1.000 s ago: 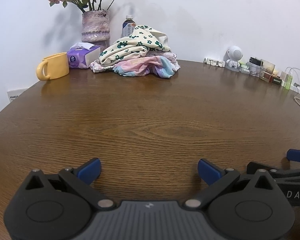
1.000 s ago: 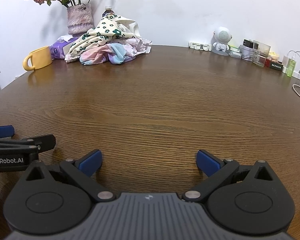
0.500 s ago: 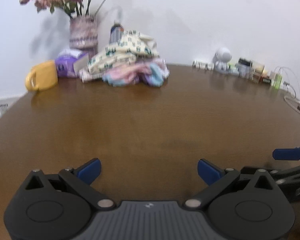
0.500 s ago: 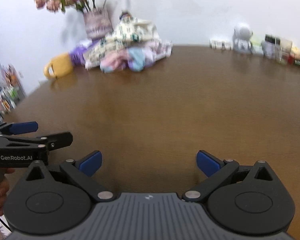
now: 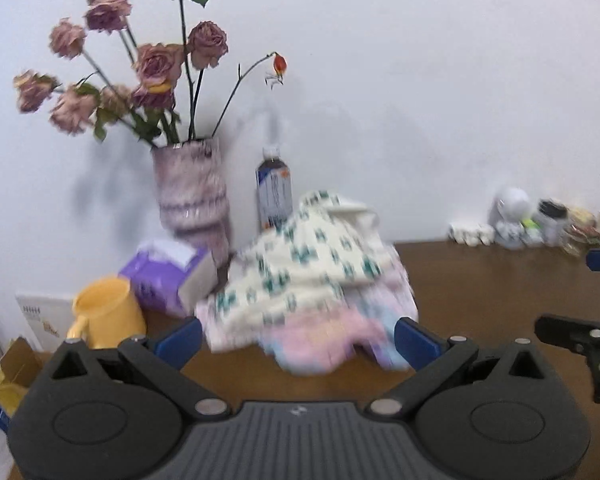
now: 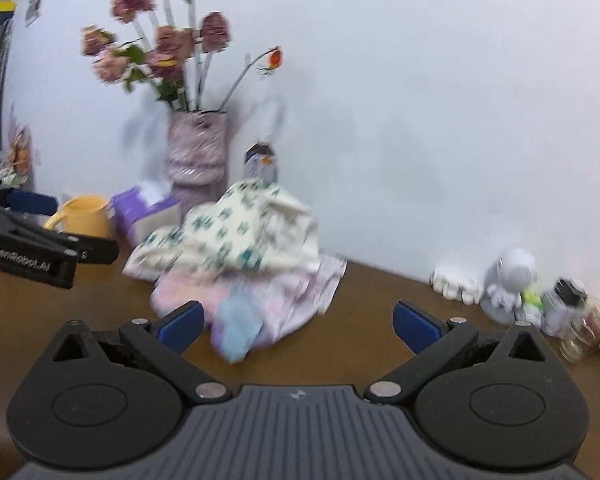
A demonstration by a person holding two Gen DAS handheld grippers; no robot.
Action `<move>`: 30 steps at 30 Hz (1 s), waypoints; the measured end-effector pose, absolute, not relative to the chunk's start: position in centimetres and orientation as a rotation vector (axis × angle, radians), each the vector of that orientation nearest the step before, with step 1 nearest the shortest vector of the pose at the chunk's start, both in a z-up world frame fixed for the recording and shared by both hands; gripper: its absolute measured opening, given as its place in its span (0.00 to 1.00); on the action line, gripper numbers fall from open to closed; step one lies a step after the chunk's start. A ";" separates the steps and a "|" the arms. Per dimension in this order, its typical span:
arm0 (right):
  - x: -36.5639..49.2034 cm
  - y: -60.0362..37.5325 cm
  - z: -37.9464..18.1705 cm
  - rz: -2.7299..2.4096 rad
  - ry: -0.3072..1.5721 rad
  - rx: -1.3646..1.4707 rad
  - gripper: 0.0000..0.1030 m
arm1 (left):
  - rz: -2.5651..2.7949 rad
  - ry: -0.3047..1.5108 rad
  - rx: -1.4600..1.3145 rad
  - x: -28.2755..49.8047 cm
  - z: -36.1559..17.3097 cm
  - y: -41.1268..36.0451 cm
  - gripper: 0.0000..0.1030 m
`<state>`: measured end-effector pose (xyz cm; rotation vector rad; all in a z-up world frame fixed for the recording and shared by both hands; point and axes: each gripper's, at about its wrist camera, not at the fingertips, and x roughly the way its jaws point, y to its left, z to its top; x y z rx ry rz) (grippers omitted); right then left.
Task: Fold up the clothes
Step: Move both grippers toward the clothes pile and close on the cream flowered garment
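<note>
Clothes pile sits at far edge of the brown wood table, against the white wall; cream top w/ green flower print lies on top, pink/blue/lilac fabric under it. Both views blurred.

Left gripper: fingers spread wide, nothing between them, blue pads framing the pile's near edge, apart from the cloth. Right gripper: also spread wide, empty, its left pad in front of the pile's near-left corner, right pad over bare table. Each gripper shows in the other's view: the right one at the right edge of the left cam, the left one at the left edge of the right cam; they are well apart.

Open room: bare tabletop right of the pile, up to the far-right clutter. Left of pile is tight: purple tissue box just beside it, yellow mug further left near the table's left edge, striped pink vase w/ dried roses behind the box, dark drink bottle behind the pile at the wall. Far right along the wall: small white robot figurine, white blocks, jars.
</note>
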<state>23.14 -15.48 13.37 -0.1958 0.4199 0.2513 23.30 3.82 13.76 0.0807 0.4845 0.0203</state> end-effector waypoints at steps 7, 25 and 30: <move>33.7 -15.2 11.1 0.216 0.451 -0.122 0.99 | 0.051 0.536 0.082 32.2 13.3 3.7 0.99; 48.4 -13.5 6.0 0.274 0.516 -0.013 0.97 | 0.108 0.610 -0.002 44.7 9.0 3.4 0.93; 50.1 -13.9 5.0 0.361 0.557 0.120 0.89 | 0.049 0.624 -0.046 44.7 9.0 3.9 0.71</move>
